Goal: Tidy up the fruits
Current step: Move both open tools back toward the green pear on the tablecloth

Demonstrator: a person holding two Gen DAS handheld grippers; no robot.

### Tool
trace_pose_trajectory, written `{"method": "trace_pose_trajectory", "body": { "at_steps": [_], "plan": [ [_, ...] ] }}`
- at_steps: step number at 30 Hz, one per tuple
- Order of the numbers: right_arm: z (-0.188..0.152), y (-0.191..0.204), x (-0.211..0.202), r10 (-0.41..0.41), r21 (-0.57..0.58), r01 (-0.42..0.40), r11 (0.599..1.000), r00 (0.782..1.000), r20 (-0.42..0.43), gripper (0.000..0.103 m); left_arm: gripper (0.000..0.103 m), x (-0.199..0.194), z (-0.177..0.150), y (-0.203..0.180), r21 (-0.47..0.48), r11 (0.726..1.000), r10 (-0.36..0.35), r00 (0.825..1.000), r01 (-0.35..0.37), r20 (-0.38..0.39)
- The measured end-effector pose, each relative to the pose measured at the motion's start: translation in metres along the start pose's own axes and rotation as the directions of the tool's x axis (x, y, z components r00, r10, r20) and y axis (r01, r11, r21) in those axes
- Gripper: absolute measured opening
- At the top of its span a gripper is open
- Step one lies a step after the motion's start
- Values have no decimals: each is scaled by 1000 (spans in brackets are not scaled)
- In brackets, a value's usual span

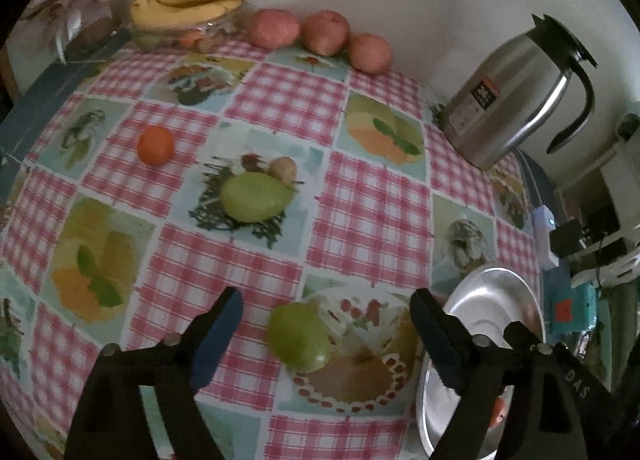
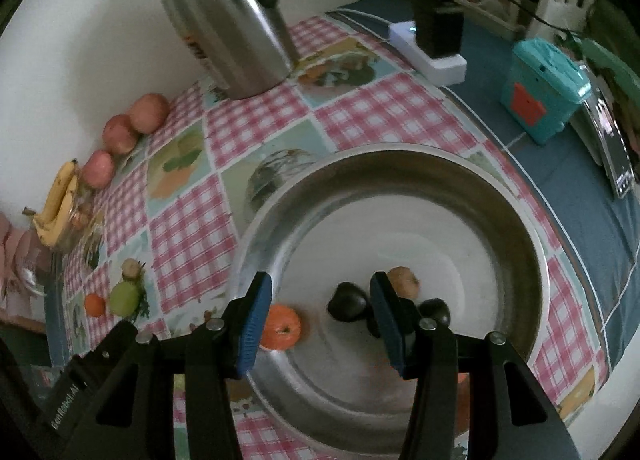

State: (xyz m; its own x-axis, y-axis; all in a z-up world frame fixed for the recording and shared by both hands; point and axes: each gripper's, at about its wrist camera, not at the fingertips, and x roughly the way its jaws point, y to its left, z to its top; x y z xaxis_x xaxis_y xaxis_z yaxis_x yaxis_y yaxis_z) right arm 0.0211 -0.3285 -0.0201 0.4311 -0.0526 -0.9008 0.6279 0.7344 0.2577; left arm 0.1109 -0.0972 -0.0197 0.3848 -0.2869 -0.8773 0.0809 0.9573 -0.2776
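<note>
The table carries a checked, fruit-printed tablecloth (image 1: 280, 100). At its right side sits a large steel basin (image 2: 400, 164), its rim partly behind the left gripper's right finger in the left wrist view. A steel thermos jug (image 1: 516, 96) stands at the far right by the wall. A banana bunch (image 1: 192, 4) lies at the far left corner, and three red apples (image 1: 324, 32) are lined up along the wall beside it. The left gripper (image 1: 326, 340) hangs above the cloth with fingers spread wide and nothing between the pads; the near green fruit (image 1: 298, 338) lies on the cloth in the gap between them, closer to the right finger, touching neither. A second green fruit (image 1: 256, 196) and a tangerine (image 1: 155, 146) lie farther out. The right gripper (image 2: 320, 324) hangs over the basin, fingers wide apart, holding nothing. Inside the basin lie an orange (image 2: 282, 326) just beside the left finger, a dark fruit (image 2: 347, 307) in the gap, another dark fruit (image 2: 436, 312) and a brown fruit (image 2: 404, 282) beyond the right finger.
</note>
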Motion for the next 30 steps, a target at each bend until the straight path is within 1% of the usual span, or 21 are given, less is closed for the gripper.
{"method": "trace_pose_trajectory", "body": {
  "at_steps": [4,7,8,9,10,13,15,16,17,23,30],
  "plan": [
    [-3,10,1,-1,-36,1,999,1000,-4,52,94,-1,3,9,-18,999,32,999,-32,6],
    [-4,15,2,-3,-59,3,998,1000,-8,54,100,-2,3,15,-34,998,54,998,-53,11],
    [-4,17,3,-5,-66,5,998,1000,-10,56,102,-3,3,17,-38,997,61,998,-61,14],
    [-5,17,3,-7,-71,6,997,1000,-11,62,103,-3,3,18,-41,997,69,997,-68,16],
    [-5,19,4,-11,-78,10,997,1000,-13,65,103,-3,4,19,-43,996,75,997,-74,19],
    [-6,23,5,-22,-99,21,995,1000,-15,67,103,-3,4,21,-37,995,91,996,-90,24],
    [-6,24,7,-28,-113,26,993,999,-17,77,103,-3,4,21,-25,994,110,994,-109,29],
    [-7,25,7,-29,-117,27,993,999,-18,86,103,-3,4,21,-18,993,119,992,-118,31],
    [-7,25,8,-28,-121,26,992,999,-17,89,103,-4,4,21,-14,992,123,992,-122,33],
    [-7,27,9,-23,-125,21,992,1000,-15,90,103,-8,5,17,38,986,159,985,-162,68],
    [-8,28,11,-20,-130,17,991,1000,-22,90,103,-13,7,18,65,983,163,983,-169,89]
  ]
}}
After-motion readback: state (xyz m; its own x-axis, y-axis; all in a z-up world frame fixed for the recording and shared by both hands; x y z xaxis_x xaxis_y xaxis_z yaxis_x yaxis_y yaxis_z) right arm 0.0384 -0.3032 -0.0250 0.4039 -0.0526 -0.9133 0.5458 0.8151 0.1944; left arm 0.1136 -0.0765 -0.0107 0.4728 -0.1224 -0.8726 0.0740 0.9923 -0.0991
